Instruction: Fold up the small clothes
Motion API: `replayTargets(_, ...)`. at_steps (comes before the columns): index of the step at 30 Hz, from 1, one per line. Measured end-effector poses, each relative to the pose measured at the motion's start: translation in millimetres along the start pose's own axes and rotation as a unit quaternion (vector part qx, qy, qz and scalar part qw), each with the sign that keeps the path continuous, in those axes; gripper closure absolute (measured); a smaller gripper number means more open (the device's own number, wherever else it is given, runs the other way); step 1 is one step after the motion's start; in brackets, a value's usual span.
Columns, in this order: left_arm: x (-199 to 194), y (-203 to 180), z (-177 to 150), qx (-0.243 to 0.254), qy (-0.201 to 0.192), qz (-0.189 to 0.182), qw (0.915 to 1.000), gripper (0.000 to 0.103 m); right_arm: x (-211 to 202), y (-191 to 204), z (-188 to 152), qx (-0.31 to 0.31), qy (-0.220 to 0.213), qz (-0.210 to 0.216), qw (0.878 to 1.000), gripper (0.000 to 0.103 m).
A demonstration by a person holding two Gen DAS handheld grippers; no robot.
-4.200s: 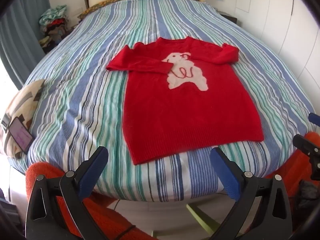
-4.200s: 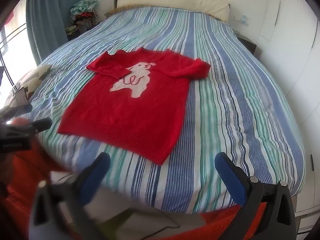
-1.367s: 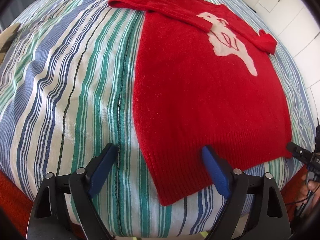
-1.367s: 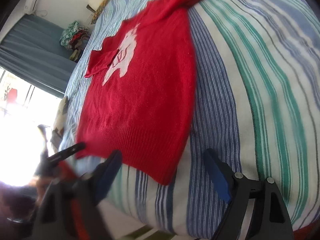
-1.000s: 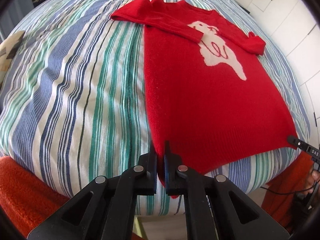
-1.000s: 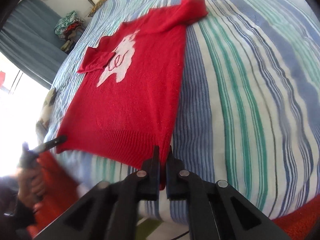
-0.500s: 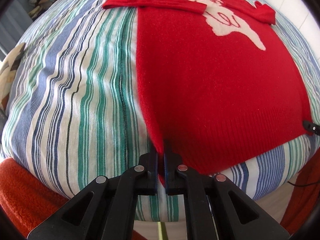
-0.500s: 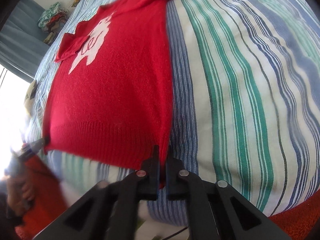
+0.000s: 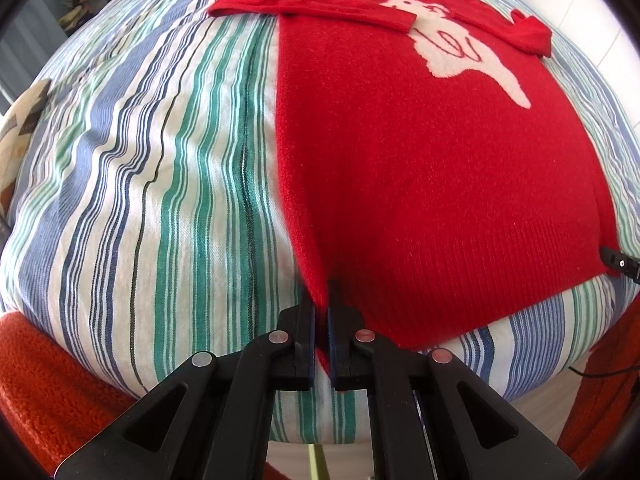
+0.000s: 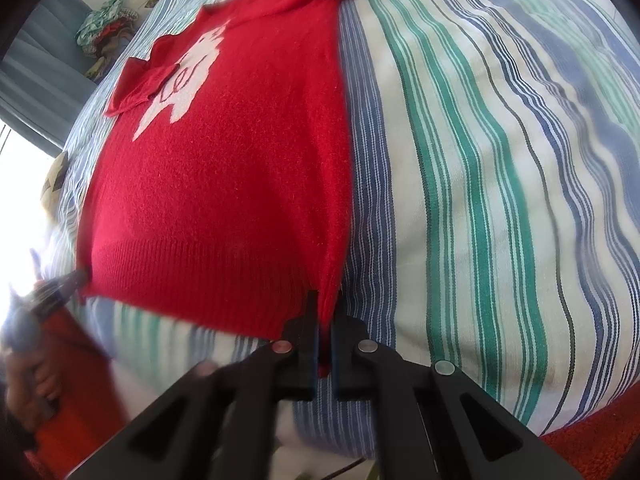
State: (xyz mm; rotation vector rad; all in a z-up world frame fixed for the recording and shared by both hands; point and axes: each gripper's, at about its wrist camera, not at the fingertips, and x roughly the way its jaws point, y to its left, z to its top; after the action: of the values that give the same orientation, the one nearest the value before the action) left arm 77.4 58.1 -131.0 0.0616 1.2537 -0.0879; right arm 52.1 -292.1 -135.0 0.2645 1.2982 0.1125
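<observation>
A small red sweater (image 9: 432,152) with a white animal on the chest lies face up on the striped bed, both sleeves folded across the chest. My left gripper (image 9: 322,300) is shut on the sweater's near left hem corner and lifts it a little. My right gripper (image 10: 326,304) is shut on the near right hem corner of the sweater (image 10: 224,176), also raised. The right gripper's tip shows in the left wrist view (image 9: 618,265) at the hem's far end.
The striped bedsheet (image 9: 160,184) covers the whole bed and drops off at the near edge. A pile of clothes (image 10: 108,20) sits by the curtain at the far left. A patterned cushion (image 9: 20,128) lies at the left bed edge. Orange fabric (image 9: 48,380) is below the near edge.
Both grippers came down to the hem corners and shut on them about a second ago. Since then they have pushed forward over the bed, lifting the hem corners slightly.
</observation>
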Motion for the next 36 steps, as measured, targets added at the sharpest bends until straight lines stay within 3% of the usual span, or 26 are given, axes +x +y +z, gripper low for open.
replayTargets(20,-2,-5,2,0.008,0.003,0.006,0.9999,0.097,0,1,0,0.001,0.0,-0.001,1.0,0.1)
replayTargets(23,-8,-9,0,0.017,0.003,0.025,0.9995,0.08,-3,-2,1,0.009,0.003,0.009,1.0,0.099)
replayTargets(25,-12,-12,-2,0.024,0.004,0.044,0.9987,0.043,-6,-8,0,0.023,0.008,0.021,0.999,0.095)
replayTargets(27,-17,-11,-3,0.022,0.011,0.052,0.9984,0.022,-11,-14,-2,0.038,0.017,0.035,0.999,0.084)
replayTargets(31,-40,10,-7,-0.018,0.002,0.022,0.9996,0.022,-30,-25,-3,0.042,0.052,0.03,0.997,0.072)
replayTargets(33,-54,26,-4,-0.044,-0.026,0.021,0.9985,0.021,-51,-30,5,0.01,0.052,-0.022,0.998,0.071)
replayTargets(36,-65,54,9,-0.088,-0.077,0.038,0.9924,0.02,-92,-25,47,-0.065,0.007,-0.1,0.993,0.071)
